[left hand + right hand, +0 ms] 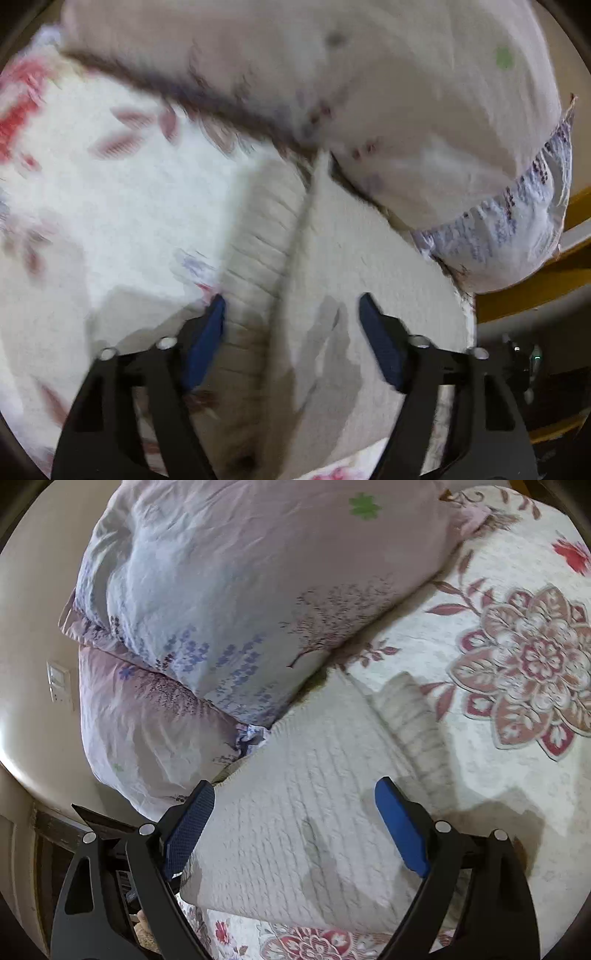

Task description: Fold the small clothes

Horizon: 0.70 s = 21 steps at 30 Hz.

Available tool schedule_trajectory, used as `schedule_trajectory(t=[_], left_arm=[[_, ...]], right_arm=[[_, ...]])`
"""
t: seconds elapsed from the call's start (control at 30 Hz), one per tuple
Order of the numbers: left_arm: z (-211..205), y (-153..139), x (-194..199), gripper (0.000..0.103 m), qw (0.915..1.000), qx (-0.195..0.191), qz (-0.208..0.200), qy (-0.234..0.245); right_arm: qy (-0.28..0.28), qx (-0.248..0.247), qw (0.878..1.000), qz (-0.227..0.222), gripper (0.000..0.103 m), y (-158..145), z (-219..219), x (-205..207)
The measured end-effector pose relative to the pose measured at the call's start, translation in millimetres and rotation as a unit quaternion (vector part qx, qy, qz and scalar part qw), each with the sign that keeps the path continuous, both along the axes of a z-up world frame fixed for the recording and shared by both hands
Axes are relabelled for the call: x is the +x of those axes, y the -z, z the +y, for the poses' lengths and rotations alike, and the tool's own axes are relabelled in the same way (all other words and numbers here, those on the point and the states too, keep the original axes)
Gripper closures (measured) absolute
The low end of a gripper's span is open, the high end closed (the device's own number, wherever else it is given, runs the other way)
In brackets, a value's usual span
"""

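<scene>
White knit garment [314, 794] lies on the bed [498, 775] beside the pillows [221, 590]. Left gripper [291, 332] and right gripper [295, 812] both spread wide, holding nothing. Soft, light, floppy; pinch an edge or corner.

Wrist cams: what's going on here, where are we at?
A person holds two handheld grippers over a cream knit garment lying on a floral bedspread, next to two pillows. The left gripper and right gripper both have their jaws wide open above the cloth, gripping nothing. The garment looks already partly folded, with a ribbed sleeve or edge showing along one side. The left view is motion-blurred, so that gripper is likely moving.
</scene>
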State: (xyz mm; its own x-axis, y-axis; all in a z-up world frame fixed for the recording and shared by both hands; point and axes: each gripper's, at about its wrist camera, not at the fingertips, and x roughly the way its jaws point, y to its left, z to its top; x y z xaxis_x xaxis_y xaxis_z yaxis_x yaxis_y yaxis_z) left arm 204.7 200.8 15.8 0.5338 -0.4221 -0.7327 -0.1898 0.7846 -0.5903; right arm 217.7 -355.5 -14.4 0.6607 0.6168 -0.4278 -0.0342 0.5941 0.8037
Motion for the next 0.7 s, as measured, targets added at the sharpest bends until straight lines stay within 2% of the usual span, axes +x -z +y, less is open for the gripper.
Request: schedule_trajectory(t=[0.03, 0.07, 0.13, 0.23, 0.3, 0.37, 0.43, 0.47, 0.53, 0.57, 0.63, 0.67, 0.7], left_arm=[[-7.1, 2.0, 2.2, 0.05, 1.0, -0.009, -0.004, 0.001], [-12.4, 6.7, 6.9, 0.08, 0.9998, -0.02, 0.006, 0.002], [-16.7, 6.4, 8.3, 0.082, 0.9986, -0.049, 0.007, -0.017], [-34.3, -15.9, 5.9, 0.085, 0.9949, -0.096, -0.026, -0.022], [-63.0, -43.7, 9.5, 0.085, 0.9884, -0.138, -0.064, 0.002], [-109.5, -71.7, 20.1, 0.086, 0.979, -0.172, -0.099, 0.047], [-164.0, -86.9, 35.2, 0.086, 0.9669, -0.208, -0.118, 0.09], [-202.2, -88.7, 46.2, 0.085, 0.9578, -0.235, -0.118, 0.116], [-269.8, -78.7, 65.7, 0.078, 0.9455, -0.262, -0.095, 0.169], [-290.6, -72.0, 72.3, 0.07, 0.9426, -0.266, -0.076, 0.187], [-310.0, -61.6, 75.1, 0.066, 0.942, -0.268, -0.04, 0.197], [-307.1, -61.8, 71.3, 0.052, 0.9422, -0.268, -0.045, 0.196], [-296.3, -66.6, 64.0, 0.033, 0.9476, -0.247, -0.067, 0.191]], right_arm=[[-0.002, 0.003, 1.0, 0.003, 0.012, 2.6, -2.9, -1.8], [-0.005, 0.004, 1.0, 0.006, 0.012, 4.7, -6.4, -4.6], [-0.009, 0.005, 1.0, 0.011, 0.012, 6.0, -11.9, -7.1], [-0.005, 0.001, 1.0, 0.009, 0.012, 2.9, -25.9, -13.2], [0.005, -0.006, 1.0, 0.002, 0.012, -1.9, -40.8, -17.6], [0.016, -0.01, 1.0, -0.004, 0.012, -7.1, -54.0, -19.6], [0.031, -0.014, 0.999, -0.009, 0.012, -11.7, -67.6, -20.0], [0.037, -0.015, 0.999, -0.011, 0.012, -12.9, -74.0, -19.3], [0.047, -0.014, 0.999, -0.01, 0.012, -13.5, -86.0, -13.5], [0.046, -0.013, 0.999, -0.008, 0.012, -13.1, -88.5, -10.4], [0.037, -0.005, 0.999, 0.005, 0.01, -9.9, -94.8, -1.0], [0.03, -0.001, 1.0, 0.01, 0.005, -8.5, -96.6, 2.4], [0.022, 0.002, 1.0, 0.014, 0.002, -8.2, -96.2, 5.6]])
